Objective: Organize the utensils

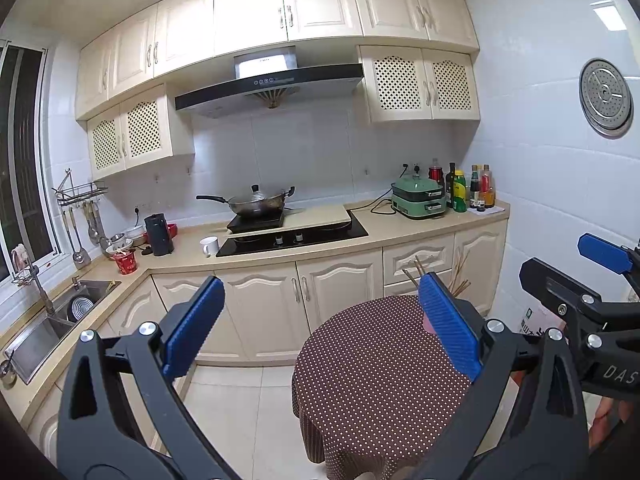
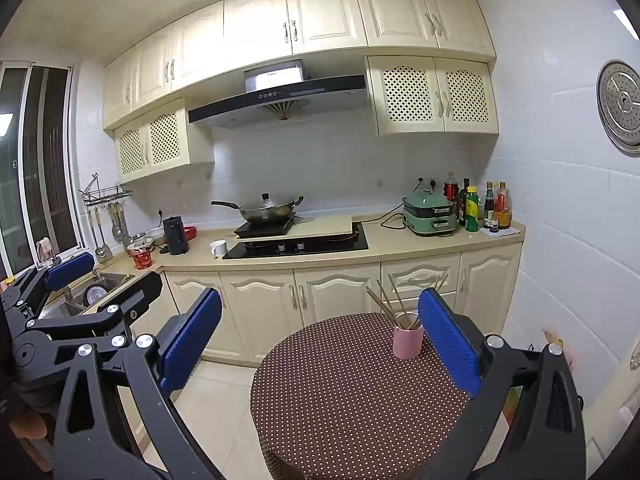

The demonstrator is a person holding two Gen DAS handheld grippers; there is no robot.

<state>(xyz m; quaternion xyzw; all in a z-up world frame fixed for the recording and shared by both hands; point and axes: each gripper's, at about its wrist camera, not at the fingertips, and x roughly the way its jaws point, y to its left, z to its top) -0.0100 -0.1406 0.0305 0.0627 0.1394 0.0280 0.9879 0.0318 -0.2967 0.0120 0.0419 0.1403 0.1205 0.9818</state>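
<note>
In the left wrist view, the pink cup [image 1: 428,324] is almost wholly hidden behind the left gripper's blue finger pad [image 1: 450,328]; only a sliver shows, with chopsticks [image 1: 416,270] rising above it. The round table [image 1: 372,380] is cut off by the bottom edge. The right gripper [image 1: 568,276] is cut by the right edge. Labels on the bottles [image 2: 486,206] seem too small to read in either view.

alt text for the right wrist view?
A pink cup of chopsticks stands on a round dotted table, framed by the open right gripper. The open left gripper is at left, kitchen counter behind.
</note>
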